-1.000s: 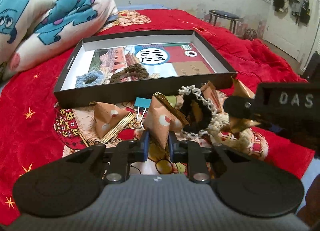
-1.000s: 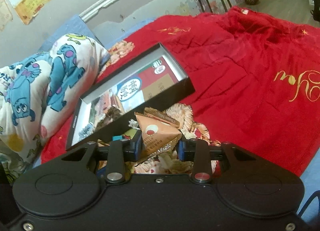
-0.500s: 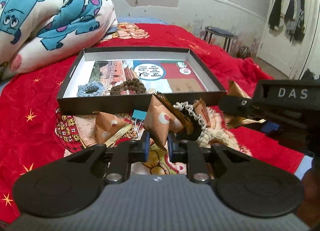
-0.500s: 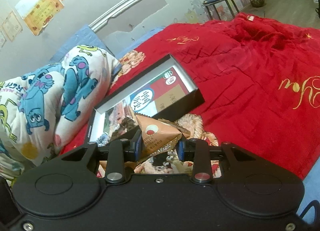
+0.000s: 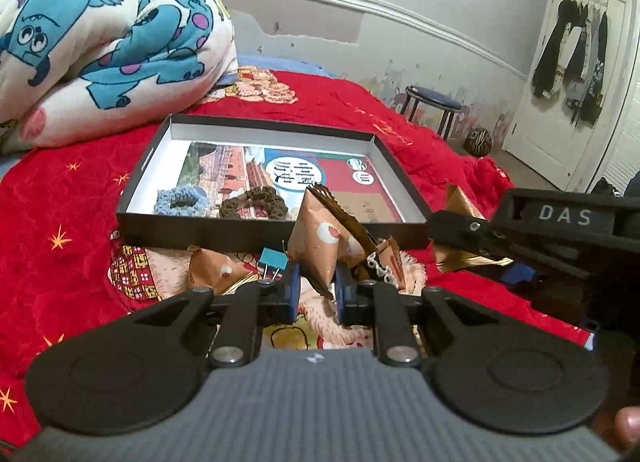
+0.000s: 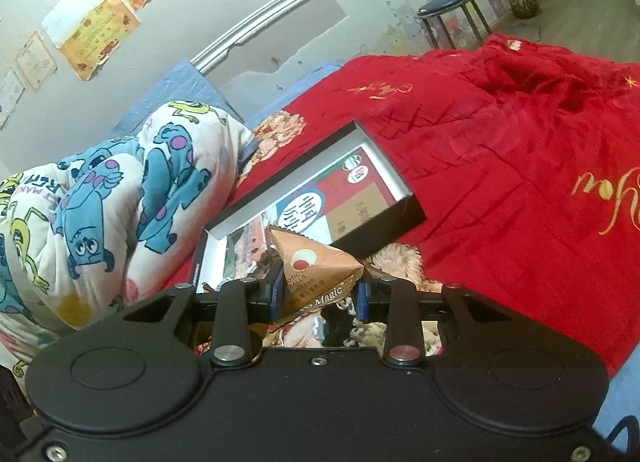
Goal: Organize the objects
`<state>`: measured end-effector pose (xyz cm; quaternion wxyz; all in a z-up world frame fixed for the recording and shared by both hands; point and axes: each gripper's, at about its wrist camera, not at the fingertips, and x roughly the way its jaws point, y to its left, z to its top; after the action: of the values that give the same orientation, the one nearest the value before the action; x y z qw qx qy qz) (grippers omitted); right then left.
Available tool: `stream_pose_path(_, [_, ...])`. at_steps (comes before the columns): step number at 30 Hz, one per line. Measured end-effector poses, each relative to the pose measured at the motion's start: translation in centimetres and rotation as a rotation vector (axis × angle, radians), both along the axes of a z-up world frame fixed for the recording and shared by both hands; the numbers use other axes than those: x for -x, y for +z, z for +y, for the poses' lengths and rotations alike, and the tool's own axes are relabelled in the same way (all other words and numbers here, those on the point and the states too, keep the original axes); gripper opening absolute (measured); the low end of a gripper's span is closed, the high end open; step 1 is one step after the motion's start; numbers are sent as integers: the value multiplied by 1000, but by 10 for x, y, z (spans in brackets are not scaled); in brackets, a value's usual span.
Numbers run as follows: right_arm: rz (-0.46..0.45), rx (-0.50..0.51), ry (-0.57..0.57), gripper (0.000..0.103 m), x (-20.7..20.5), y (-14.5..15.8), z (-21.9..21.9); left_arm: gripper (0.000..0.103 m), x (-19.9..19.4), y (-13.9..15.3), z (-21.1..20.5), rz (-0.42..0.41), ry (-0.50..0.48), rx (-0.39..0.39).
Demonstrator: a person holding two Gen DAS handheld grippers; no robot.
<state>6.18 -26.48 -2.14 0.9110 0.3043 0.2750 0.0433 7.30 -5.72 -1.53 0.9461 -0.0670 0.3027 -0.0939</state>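
Note:
My left gripper (image 5: 317, 294) is shut on a tan triangular snack packet (image 5: 320, 242) and holds it above the bed, just in front of the black box lid (image 5: 264, 236). The box holds a blue scrunchie (image 5: 182, 200) and a brown scrunchie (image 5: 254, 202). My right gripper (image 6: 318, 296) is shut on another tan triangular packet (image 6: 316, 268), lifted in front of the same box (image 6: 376, 236). It shows at the right of the left wrist view (image 5: 472, 228). More packets (image 5: 214, 270), a blue binder clip (image 5: 274, 260) and a black-and-white scrunchie (image 5: 378, 262) lie on a cushion.
A red blanket (image 6: 520, 166) covers the bed. A rolled monster-print quilt (image 5: 100, 46) lies at the back left, also in the right wrist view (image 6: 108, 198). A stool (image 5: 432, 102) and a door (image 5: 576, 94) stand beyond the bed.
Both grippers have risen with their packets and the views tilt up. The left packet now overlaps the box's front wall.

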Motion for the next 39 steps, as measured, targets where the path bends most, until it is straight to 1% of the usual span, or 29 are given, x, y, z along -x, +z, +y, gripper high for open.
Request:
stream_pose_path(8, [-32,1,20,33,-6,8,1,21,1,8,4,-35,4,35])
stream_pose_path(15, [-65,-7,42,33,-12,16,-1,21,-2,16,7,-62,19,43])
stream_pose_path(16, [-71,-4,47,33,-13,18,-1,19,-3,17,8,-66,20,43])
stream_pose_path(17, [-77,-1,51,33,-15,20,-1,13,-4,18,8,-69,23,46])
stream_pose_path(18, [-83,2,53,33,-16,21,-1,11,-5,19,9,-71,21,49])
stream_pose_path(20, [-93,-2,52,33,-16,24,-3,11,-7,22,10,-80,21,53])
stream_pose_path(23, [-94,-8,43,33,-16,24,-7,11,-12,21,10,-58,14,67])
stream_pose_path(26, [-76,-24,25,33,-17,20,-13,13,-14,12,9,-15,16,46])
stream_pose_path(27, [-69,-33,17,32,-17,19,-16,18,-14,9,10,3,15,44])
stream_pose_path(28, [-61,-45,9,32,-17,18,-18,31,-14,7,11,22,20,46])
stream_pose_path(29, [-53,-59,8,32,-18,16,-21,35,-13,4,12,34,26,49])
stream_pose_path(30, [-45,-73,9,32,-17,14,-23,36,-12,3,12,34,36,45])
stream_pose_path(32, [-26,-79,-3,32,-16,10,-26,40,-13,1,11,25,53,13])
stream_pose_path(33, [-17,-75,-10,32,-14,8,-27,46,-13,0,11,28,54,0])
stream_pose_path(34, [-7,-73,-14,32,-14,6,-28,55,-14,-2,10,35,53,-7])
stream_pose_path(35, [7,-73,-19,32,-14,3,-29,61,-14,-5,9,41,52,-12])
stream_pose_path(36, [21,-75,-23,32,-14,1,-30,72,-14,-7,8,43,53,-21])
stream_pose_path(37, [29,-83,-27,32,-14,-1,-33,77,-14,-10,5,41,54,-42])
stream_pose_path(39, [41,-106,-32,32,-15,-4,-37,78,-16,-13,-2,34,45,-90])
